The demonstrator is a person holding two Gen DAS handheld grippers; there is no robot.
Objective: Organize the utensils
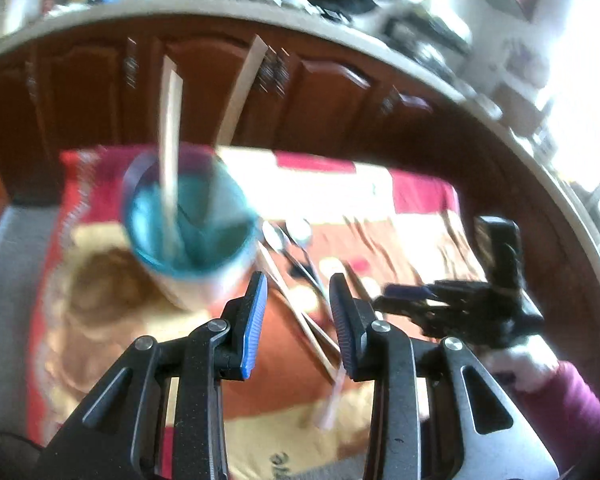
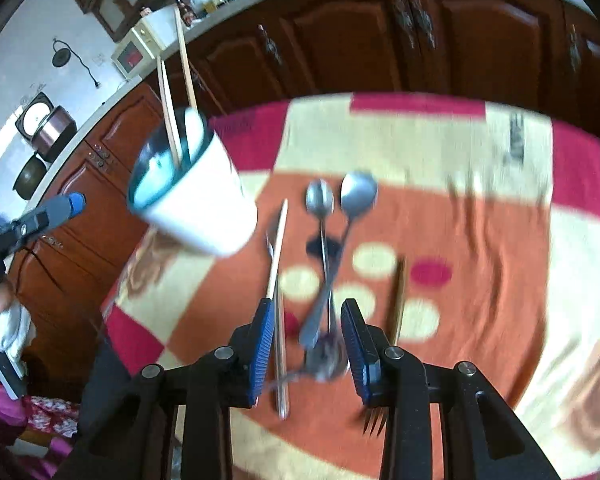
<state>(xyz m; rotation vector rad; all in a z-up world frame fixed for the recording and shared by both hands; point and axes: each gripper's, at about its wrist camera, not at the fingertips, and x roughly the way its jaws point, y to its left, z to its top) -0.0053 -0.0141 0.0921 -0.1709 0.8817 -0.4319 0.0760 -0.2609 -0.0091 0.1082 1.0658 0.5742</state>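
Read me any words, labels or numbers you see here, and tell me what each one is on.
No text can be read.
Dark handwriting-like mark on the blanket's near edge: too blurred.
Dark printed patch on its far cream panel: too blurred.
White cup: no lettering visible.

Bright daylight, window glare blown out right in left view; heavy motion blur, fisheye-curved edges.

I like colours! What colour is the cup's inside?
Teal blue inside the cup, white outside; left wrist view shows it best.

White cup (image 2: 204, 204), teal inside
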